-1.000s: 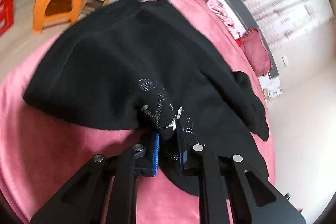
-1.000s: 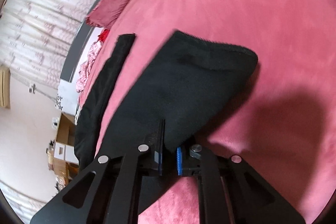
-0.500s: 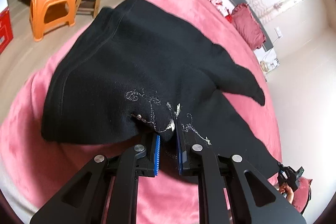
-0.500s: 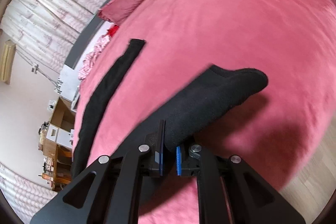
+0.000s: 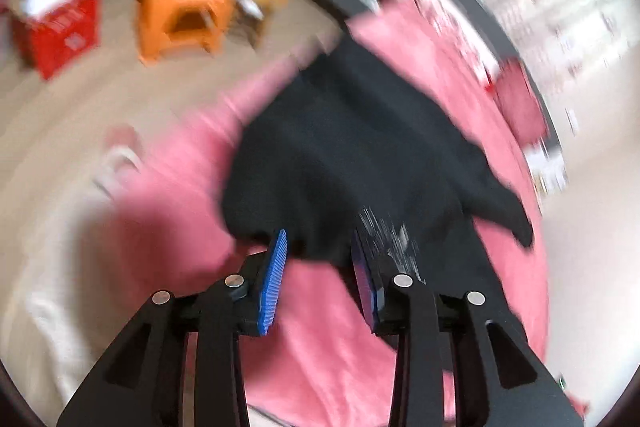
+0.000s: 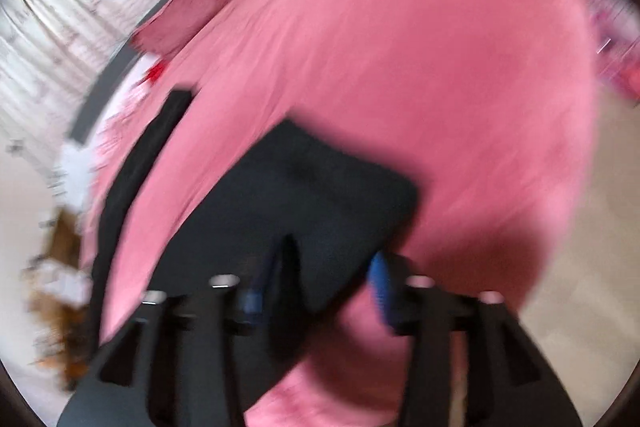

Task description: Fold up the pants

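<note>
Pants lying black, rumpled on pink bedspread, both frames blurring, L gripper & R gripper hovering w/ fingers apart, gripping nothing, one leg trailing off separately.

Your pants lie on the bed, spread from its near edge toward the headboard end. One leg runs along the bed's left edge. Stool and box sit on the floor beyond the bed's left edge. Pillow at the headboard end.
</note>
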{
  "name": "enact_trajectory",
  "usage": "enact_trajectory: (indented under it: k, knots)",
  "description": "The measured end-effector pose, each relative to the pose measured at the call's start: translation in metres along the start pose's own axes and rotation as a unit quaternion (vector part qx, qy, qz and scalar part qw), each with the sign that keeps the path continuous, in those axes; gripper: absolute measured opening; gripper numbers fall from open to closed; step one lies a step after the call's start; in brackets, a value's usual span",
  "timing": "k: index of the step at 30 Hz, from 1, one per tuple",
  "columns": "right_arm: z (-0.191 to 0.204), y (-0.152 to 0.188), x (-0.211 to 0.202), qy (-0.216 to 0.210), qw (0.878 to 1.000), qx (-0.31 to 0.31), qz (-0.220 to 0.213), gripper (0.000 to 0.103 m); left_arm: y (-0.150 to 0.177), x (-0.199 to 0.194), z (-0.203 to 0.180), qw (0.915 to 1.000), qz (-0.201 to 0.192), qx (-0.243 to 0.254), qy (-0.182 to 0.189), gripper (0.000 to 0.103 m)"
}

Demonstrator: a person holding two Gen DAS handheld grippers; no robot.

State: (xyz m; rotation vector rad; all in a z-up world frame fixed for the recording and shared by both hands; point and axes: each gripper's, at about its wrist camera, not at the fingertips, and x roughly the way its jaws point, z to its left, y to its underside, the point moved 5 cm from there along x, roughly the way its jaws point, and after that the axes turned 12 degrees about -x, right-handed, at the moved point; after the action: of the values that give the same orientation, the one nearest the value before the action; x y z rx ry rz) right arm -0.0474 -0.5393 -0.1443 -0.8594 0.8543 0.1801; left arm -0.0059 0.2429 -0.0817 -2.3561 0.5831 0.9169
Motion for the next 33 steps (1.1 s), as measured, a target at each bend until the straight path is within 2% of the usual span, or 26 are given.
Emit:
enact_trajectory:
  k: [1, 2, 3, 4, 6, 9, 12, 14, 15, 17, 18, 20, 21, 25, 29, 33]
  knots:
    - [-0.001, -0.008, -0.007, 0.018, 1.000, -0.003, -0.020, 0.057, -0.008, -0.012, 0.001, 0.9994, -0.034, 0.004, -0.007, 0.035]
    - [0.000, -0.018, -0.012, 0.017, 0.999, -0.006, -0.039, 0.057, -0.015, -0.019, -0.003, 0.9979, -0.061, 0.013, -0.014, 0.039]
    - [0.006, -0.018, -0.014, 0.014, 0.999, -0.011, -0.050, 0.057, -0.022, -0.022, -0.013, 0.9957, -0.086, 0.029, -0.019, 0.049]
    - [0.012, -0.023, -0.014, 0.008, 0.998, -0.019, -0.056, 0.057, -0.027, -0.017, -0.026, 0.9945, -0.093, 0.046, -0.016, 0.055]
    - [0.032, -0.033, 0.000, -0.018, 0.998, -0.033, -0.043, 0.058, -0.032, 0.005, -0.058, 0.9934, -0.082, 0.080, 0.001, 0.057]
    - [0.066, -0.039, 0.024, -0.071, 0.997, -0.034, -0.016, 0.058, -0.023, 0.055, -0.111, 0.9867, -0.070, 0.146, 0.017, 0.080]
    - [0.111, -0.044, 0.052, -0.123, 0.990, -0.058, 0.021, 0.060, -0.006, 0.119, -0.160, 0.9767, -0.052, 0.207, 0.026, 0.081]
    - [0.145, -0.046, 0.073, -0.157, 0.984, -0.076, 0.043, 0.066, 0.000, 0.154, -0.179, 0.9684, -0.046, 0.245, 0.010, 0.081]
    - [0.153, -0.042, 0.077, -0.169, 0.981, -0.078, 0.049, 0.069, 0.003, 0.179, -0.189, 0.9620, -0.048, 0.269, -0.010, 0.081]
    - [0.179, -0.047, 0.098, -0.195, 0.975, -0.084, 0.069, 0.070, 0.006, 0.205, -0.188, 0.9566, -0.040, 0.287, -0.028, 0.084]
    - [0.189, -0.049, 0.109, -0.205, 0.972, -0.087, 0.078, 0.070, 0.009, 0.218, -0.184, 0.9548, -0.033, 0.293, -0.039, 0.092]
    - [0.204, -0.064, 0.131, -0.209, 0.970, -0.085, 0.089, 0.070, 0.015, 0.229, -0.174, 0.9569, -0.031, 0.287, -0.029, 0.092]
    - [0.207, -0.070, 0.140, -0.207, 0.971, -0.082, 0.089, 0.070, 0.015, 0.226, -0.171, 0.9587, -0.034, 0.282, -0.018, 0.093]
    - [0.209, -0.098, 0.186, -0.175, 0.980, -0.054, 0.083, 0.068, 0.018, 0.229, -0.169, 0.9575, -0.039, 0.285, -0.015, 0.094]
    - [0.227, -0.125, 0.225, -0.171, 0.983, 0.003, 0.069, 0.066, 0.018, 0.232, -0.168, 0.9579, -0.040, 0.284, -0.007, 0.095]
    - [0.243, -0.143, 0.246, -0.162, 0.986, 0.011, 0.050, 0.066, 0.020, 0.229, -0.166, 0.9567, -0.045, 0.288, -0.007, 0.096]
